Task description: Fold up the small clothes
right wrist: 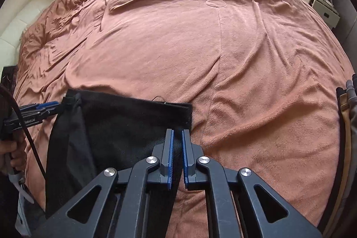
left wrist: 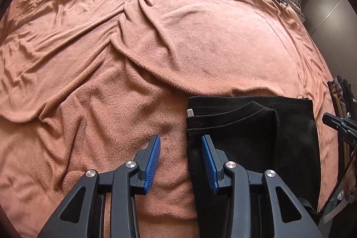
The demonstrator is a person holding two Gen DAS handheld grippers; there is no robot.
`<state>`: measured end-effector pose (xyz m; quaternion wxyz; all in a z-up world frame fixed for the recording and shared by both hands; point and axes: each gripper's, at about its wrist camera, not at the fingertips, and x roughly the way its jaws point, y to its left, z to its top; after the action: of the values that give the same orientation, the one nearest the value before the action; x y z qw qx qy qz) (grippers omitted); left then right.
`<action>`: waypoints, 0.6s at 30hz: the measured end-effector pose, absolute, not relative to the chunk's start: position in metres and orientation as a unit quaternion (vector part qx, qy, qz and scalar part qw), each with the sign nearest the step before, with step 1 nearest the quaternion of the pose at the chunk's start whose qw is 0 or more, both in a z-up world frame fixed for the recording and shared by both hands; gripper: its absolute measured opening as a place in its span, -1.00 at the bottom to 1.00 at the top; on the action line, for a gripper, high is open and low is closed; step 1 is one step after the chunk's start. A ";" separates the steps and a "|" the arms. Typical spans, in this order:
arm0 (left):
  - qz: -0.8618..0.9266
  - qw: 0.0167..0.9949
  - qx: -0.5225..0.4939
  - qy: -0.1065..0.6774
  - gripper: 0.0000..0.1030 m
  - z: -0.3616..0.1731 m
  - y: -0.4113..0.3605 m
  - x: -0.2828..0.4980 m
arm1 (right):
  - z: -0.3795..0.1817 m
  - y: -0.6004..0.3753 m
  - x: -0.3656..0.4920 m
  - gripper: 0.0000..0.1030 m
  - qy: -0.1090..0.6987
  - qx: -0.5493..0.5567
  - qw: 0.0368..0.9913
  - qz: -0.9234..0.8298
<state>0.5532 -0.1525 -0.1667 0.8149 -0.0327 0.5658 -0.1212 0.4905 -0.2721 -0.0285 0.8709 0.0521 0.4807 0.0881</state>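
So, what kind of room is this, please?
Most likely a bedroom in a home. A wide bed is covered by a pink fleece blanket, with a pale padded headboard behind it and a small white bedside cabinet to one side. A black garment lies on the blanket.

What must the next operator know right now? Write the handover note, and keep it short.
Left gripper: open, straddling the left edge of the black garment, gripping nothing.
Right gripper: nearly closed, apparently pinching the garment's right edge.
Garment: lying flat on the pink blanket, close in front of both grippers.
Done: layers already overlap, so at least one fold seems made.
Left: complete the next fold, then smooth it flat.
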 end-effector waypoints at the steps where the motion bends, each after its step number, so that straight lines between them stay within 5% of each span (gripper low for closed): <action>1: -0.122 0.815 -0.031 0.566 -0.22 -0.166 -0.152 0.550 | -0.027 -0.271 0.487 -0.64 0.482 0.050 0.870 0.093; 2: -0.123 0.814 -0.029 0.566 -0.22 -0.165 -0.151 0.547 | -0.027 -0.268 0.483 -0.21 0.482 0.047 0.870 0.095; 4: -0.127 0.814 -0.027 0.566 -0.22 -0.162 -0.150 0.541 | -0.023 -0.262 0.473 0.36 0.476 0.039 0.873 0.098; 18: -0.152 0.802 -0.026 0.577 -0.22 -0.164 -0.149 0.506 | -0.024 -0.190 0.423 0.59 0.487 -0.090 0.854 0.160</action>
<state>0.5064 -0.1491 -0.1636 0.8023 -0.0255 0.5766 -0.1523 0.4227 -0.1902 -0.0239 0.8541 -0.0897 0.4867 0.1601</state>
